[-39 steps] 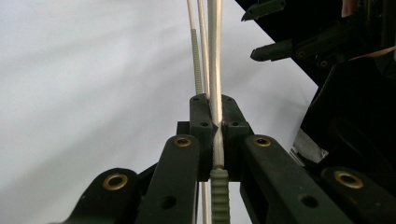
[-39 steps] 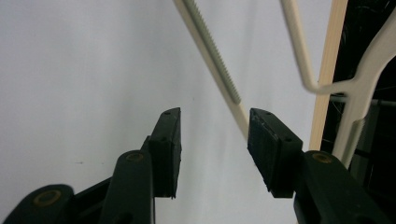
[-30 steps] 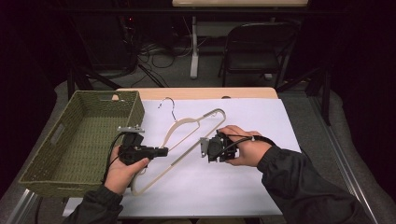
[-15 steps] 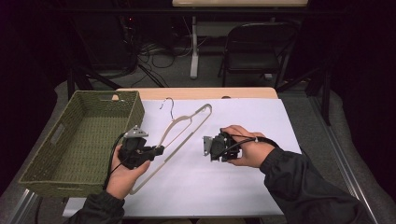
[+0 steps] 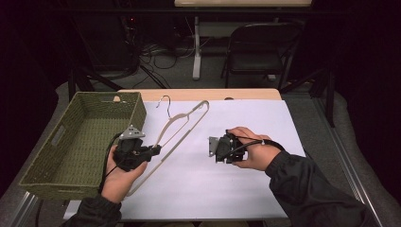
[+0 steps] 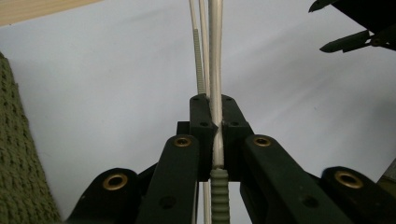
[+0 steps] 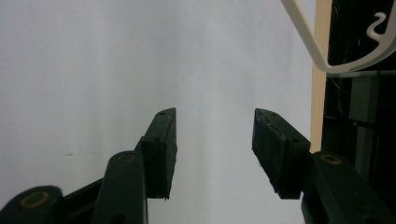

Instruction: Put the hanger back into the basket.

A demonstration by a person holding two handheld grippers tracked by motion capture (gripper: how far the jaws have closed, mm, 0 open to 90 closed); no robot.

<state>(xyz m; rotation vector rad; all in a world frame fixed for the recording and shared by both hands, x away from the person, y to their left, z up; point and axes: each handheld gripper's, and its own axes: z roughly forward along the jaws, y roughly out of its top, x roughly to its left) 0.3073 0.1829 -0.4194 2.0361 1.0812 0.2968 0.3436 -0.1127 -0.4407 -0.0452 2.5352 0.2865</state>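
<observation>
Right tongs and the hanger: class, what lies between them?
High view: just bare white table cover between the open right tongs and the hanger.

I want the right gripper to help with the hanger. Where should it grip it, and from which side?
Probably the bare upper arm of the hanger, below the hook. It is thin and straight, so open fingers fit across it. Come from the right side, since the left gripper already clamps the lower part.

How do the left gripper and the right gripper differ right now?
The left gripper is shut on the white hanger; the right gripper is open with nothing between its jaws. The left one sits beside the green woven basket; the right one sits over bare white table cover, apart from the hanger. Both are black and hand-held.
</observation>
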